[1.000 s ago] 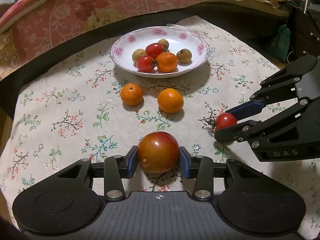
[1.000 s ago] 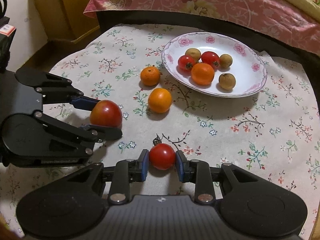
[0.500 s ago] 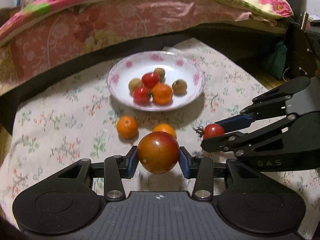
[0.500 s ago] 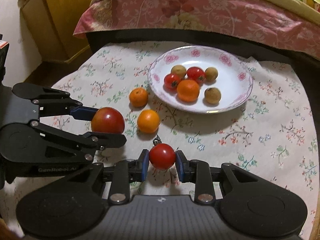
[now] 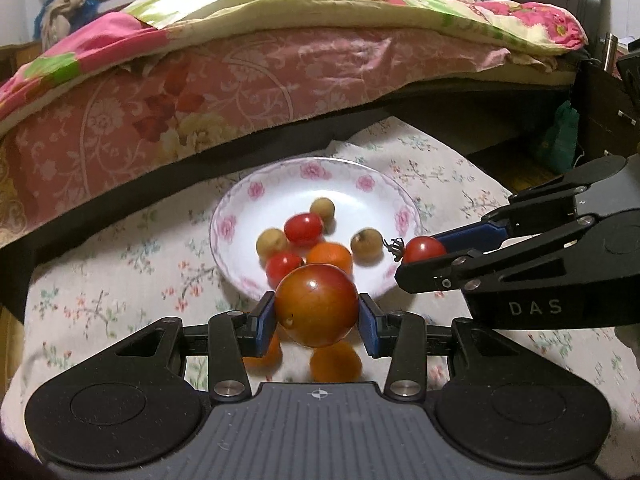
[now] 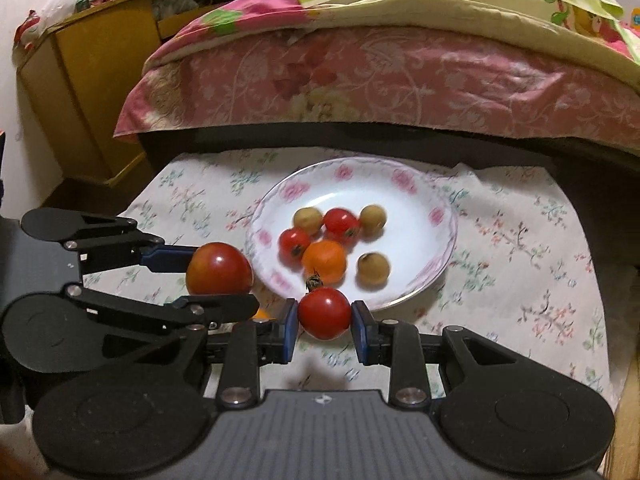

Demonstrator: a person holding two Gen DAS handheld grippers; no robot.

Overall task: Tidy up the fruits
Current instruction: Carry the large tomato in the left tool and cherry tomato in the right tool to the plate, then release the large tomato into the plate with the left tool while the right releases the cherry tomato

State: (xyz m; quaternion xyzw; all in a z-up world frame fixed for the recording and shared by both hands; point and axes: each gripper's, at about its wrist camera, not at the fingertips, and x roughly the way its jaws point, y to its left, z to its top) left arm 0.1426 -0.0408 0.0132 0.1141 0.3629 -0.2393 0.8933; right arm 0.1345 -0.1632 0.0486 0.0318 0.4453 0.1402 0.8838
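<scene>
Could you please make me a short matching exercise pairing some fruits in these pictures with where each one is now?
Things:
1. big tomato
2. small tomato
3. tangerine beside two small red tomatoes

Places:
A. on the plate
B. held in the left hand-held gripper
C. held in the right hand-held gripper

Pairs: 1-B, 2-C, 3-A

plate (image 6: 440,240) of fruit on the tablecloth (image 6: 520,248) before the bed (image 6: 360,80), two oranges (image 5: 335,364) nearer, outside it
</scene>
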